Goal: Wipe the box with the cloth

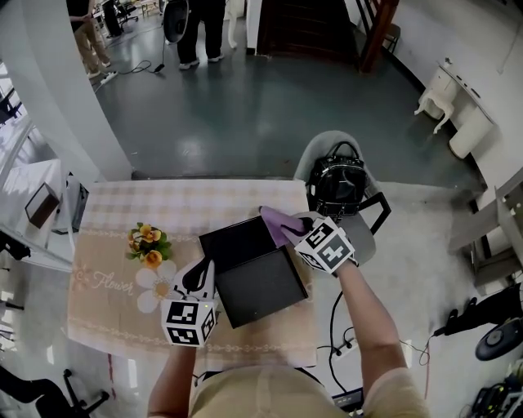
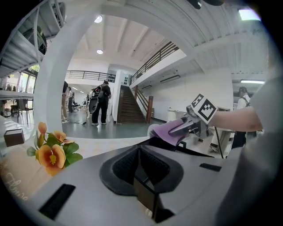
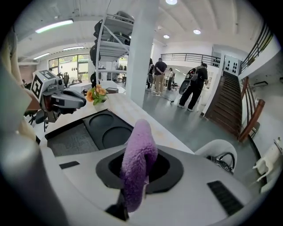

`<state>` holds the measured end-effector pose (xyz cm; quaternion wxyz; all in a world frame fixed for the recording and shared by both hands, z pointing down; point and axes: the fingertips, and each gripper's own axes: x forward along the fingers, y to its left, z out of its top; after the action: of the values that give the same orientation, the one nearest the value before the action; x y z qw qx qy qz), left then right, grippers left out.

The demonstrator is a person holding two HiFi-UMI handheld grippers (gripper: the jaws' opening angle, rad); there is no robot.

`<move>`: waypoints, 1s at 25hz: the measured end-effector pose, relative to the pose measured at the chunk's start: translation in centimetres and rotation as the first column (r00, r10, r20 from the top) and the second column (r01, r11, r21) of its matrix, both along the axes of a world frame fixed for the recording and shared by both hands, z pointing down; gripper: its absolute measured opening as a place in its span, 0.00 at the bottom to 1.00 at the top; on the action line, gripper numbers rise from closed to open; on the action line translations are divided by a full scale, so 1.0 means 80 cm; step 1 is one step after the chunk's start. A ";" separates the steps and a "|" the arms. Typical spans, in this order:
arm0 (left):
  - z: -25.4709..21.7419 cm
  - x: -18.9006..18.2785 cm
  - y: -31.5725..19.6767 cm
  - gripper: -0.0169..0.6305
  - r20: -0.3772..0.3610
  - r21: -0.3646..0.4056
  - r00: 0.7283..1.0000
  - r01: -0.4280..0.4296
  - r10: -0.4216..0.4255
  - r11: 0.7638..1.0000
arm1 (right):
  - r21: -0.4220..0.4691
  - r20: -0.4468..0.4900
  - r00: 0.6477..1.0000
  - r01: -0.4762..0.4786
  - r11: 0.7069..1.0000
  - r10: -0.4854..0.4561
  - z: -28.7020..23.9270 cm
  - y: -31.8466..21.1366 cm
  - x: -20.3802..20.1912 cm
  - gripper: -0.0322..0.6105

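Seen from the head view: a table point(image 1: 122, 204) under a pale checked cover, with 1 open black box point(image 1: 255, 273) at its middle. The box lies opened flat in 2 halves. The far half is black, and the right gripper view shows 2 round recesses in it. The near half is lined in dark grey.

The left gripper point(image 1: 198, 276) sits just beside the near left edge of the box. In its own view the jaws stand together, with nothing between them.

The right gripper point(image 1: 298, 229) is at the far right corner of the box. Its jaws are clamped on a purple cloth point(image 1: 276, 221). In its own view the fleecy cloth rises from between the jaws in a rounded fold. In the left gripper view the cloth bunches ahead of the right gripper and meets the raised black edge of the box. Whether it presses on that edge cannot be told.

A small bunch of orange flowers point(image 1: 147, 244) with green leaves stands on the table to the left of the box, apart from it and near the left gripper. Beyond the right end of the table, a black backpack point(image 1: 340, 182) rests on a pale chair point(image 1: 321, 150).

Further off, across the grey floor, 2 people point(image 1: 204, 28) stand near the foot of a dark staircase point(image 1: 306, 24).
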<state>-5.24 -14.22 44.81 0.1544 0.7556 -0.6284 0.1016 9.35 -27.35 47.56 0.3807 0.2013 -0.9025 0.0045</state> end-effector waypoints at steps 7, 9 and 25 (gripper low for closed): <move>-0.010 0.005 0.013 0.05 -0.016 0.019 1.000 -0.008 0.009 1.000 | -0.030 0.049 0.996 -0.078 0.997 0.079 -0.003 0.031 0.025 0.16; -0.015 0.007 0.018 0.05 -0.028 0.026 1.000 -0.013 0.013 1.000 | -0.048 0.071 0.992 -0.101 0.994 0.104 -0.006 0.042 0.033 0.16; -0.035 0.005 0.042 0.05 -0.183 0.022 0.983 0.009 -0.004 1.000 | -0.068 0.181 0.969 -0.160 0.985 0.170 -0.054 0.114 0.069 0.16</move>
<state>-4.82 -10.85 42.03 0.2033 0.7614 -0.6151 0.0242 14.84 -18.22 43.26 0.2982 0.2642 -0.9138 0.0790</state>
